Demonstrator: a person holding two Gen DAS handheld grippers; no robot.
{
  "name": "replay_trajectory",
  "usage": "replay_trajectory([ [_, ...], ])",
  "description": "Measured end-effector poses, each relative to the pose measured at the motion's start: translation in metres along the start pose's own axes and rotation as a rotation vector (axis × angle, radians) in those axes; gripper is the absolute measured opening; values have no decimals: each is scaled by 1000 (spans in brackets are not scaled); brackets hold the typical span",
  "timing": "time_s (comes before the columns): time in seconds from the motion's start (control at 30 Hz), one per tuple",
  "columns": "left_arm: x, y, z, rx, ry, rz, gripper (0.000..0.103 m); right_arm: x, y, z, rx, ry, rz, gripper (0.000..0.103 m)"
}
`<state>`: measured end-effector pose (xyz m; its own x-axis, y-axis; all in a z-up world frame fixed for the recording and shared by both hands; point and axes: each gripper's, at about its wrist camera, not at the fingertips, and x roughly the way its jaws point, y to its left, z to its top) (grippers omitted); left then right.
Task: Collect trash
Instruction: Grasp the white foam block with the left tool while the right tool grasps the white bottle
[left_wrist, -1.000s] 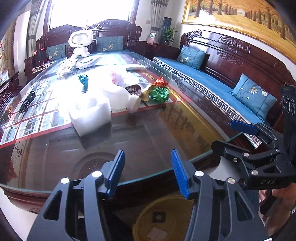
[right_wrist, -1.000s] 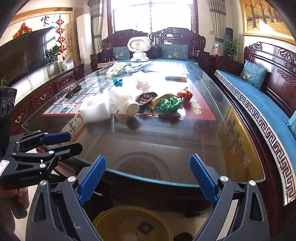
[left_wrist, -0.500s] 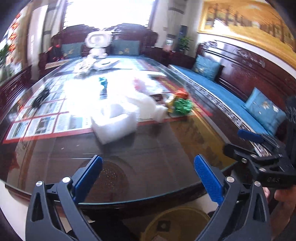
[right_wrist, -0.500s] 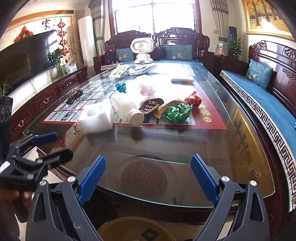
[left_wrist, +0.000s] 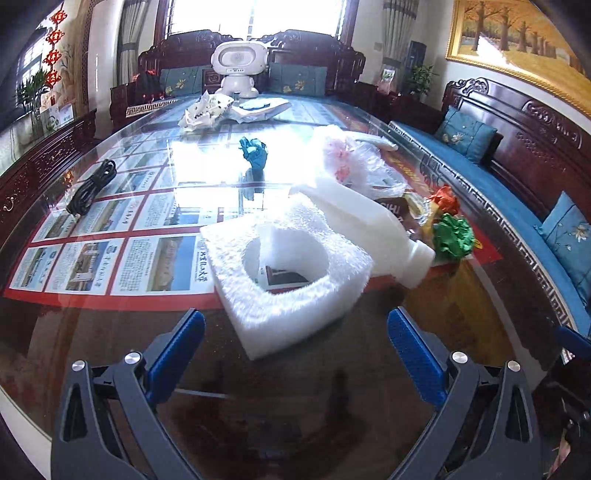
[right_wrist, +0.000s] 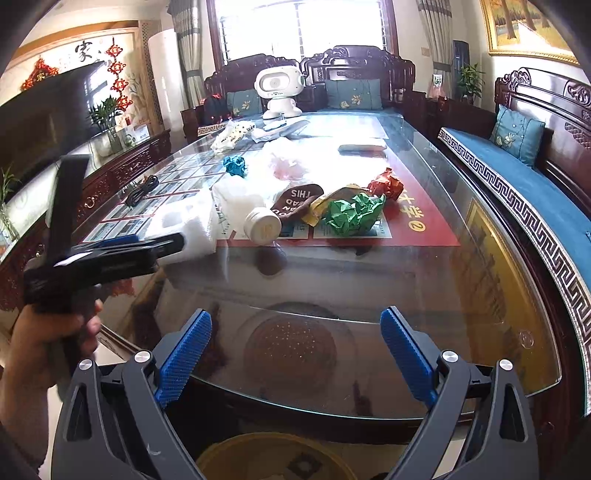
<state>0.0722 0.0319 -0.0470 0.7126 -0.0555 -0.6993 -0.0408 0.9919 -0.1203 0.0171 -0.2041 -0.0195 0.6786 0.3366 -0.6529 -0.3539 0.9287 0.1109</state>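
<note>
Trash lies on the glass table (left_wrist: 110, 332). A white foam block (left_wrist: 295, 280) with a round hole lies just ahead of my left gripper (left_wrist: 295, 354), which is open and empty over the glass. A white plastic bottle (left_wrist: 369, 229) lies on its side behind the block. Right of it are a green paper ball (left_wrist: 453, 236), a red paper ball (left_wrist: 445, 197) and a brown wrapper (right_wrist: 299, 201). A teal paper ball (left_wrist: 254, 153) and a clear plastic bag (left_wrist: 351, 162) lie farther back. My right gripper (right_wrist: 295, 358) is open and empty above the table's near edge.
A yellow bin (right_wrist: 273, 458) stands on the floor below the table's near edge. A black cable (left_wrist: 90, 186) lies at the left of the table. A white toy robot (left_wrist: 238, 68) and crumpled white paper (left_wrist: 205, 112) are at the far end. A blue-cushioned bench (right_wrist: 524, 188) runs along the right.
My left gripper has moved forward over the table up to the foam block and its jaws have opened wider. My right gripper has moved slightly forward and stays open.
</note>
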Motion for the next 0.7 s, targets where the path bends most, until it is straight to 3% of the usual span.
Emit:
replay_trajectory([
  [0.43, 29, -5, 24, -55, 22, 130, 99, 26, -4, 6, 2, 32, 28, 90],
  [0.5, 27, -1, 22, -68, 17, 116, 91, 29, -3, 7, 2, 34, 37, 90],
  [0.7, 25, 2, 21, -58, 6, 81, 88, 40, -1, 18, 5, 30, 53, 90],
])
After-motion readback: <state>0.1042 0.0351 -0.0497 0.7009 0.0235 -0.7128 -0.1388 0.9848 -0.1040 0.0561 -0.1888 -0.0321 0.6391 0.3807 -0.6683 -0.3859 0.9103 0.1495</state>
